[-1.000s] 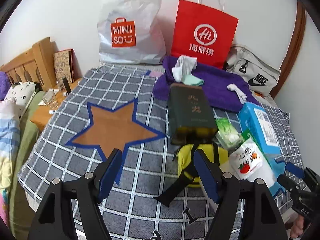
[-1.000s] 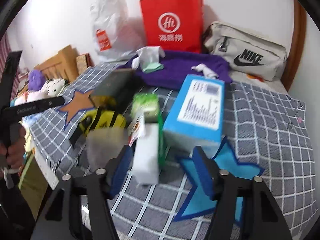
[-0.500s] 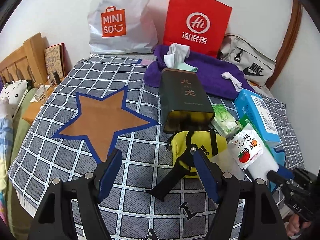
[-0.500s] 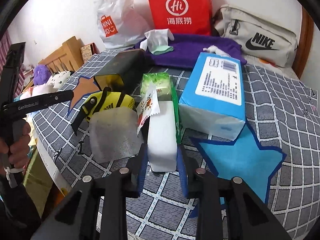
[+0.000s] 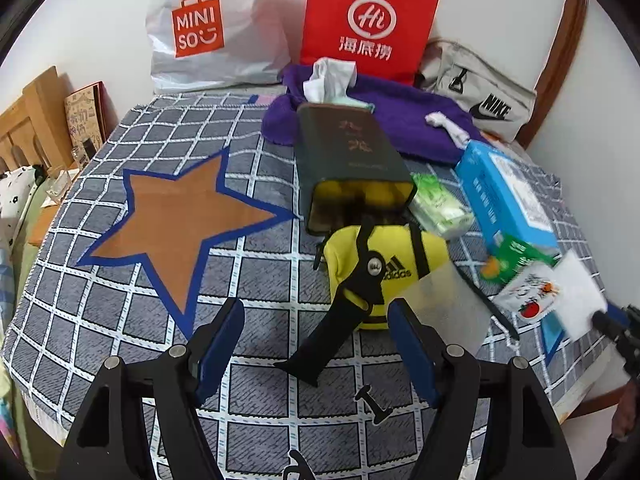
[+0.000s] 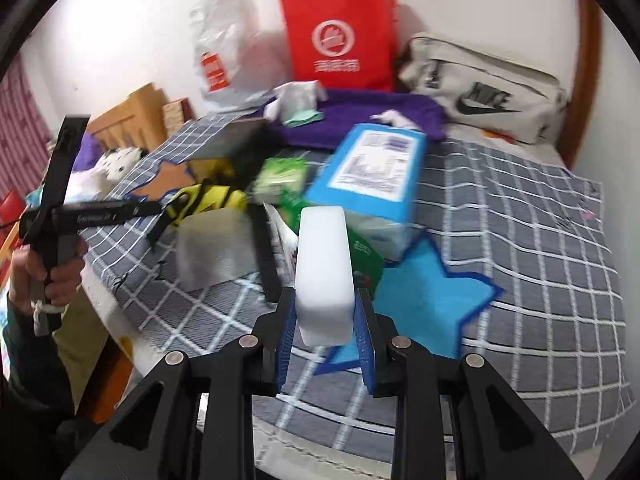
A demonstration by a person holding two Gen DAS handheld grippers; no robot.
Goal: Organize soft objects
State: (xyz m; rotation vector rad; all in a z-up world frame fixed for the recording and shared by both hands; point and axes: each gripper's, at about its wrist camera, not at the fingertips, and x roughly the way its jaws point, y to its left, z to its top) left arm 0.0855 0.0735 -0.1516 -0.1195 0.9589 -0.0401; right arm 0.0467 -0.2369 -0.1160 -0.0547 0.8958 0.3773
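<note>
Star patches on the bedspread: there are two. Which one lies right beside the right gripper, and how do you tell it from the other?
The light blue star, beside the right gripper. The other star is brown with a dark blue border.

pouch [image 5: 384, 276] before tin [image 5: 352, 172], bags [image 5: 368, 24] behind

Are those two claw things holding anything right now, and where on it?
The right gripper pinches a white foam block by the sides of its near end. The left gripper is open, holding nothing, above the yellow pouch's black strap.
</note>
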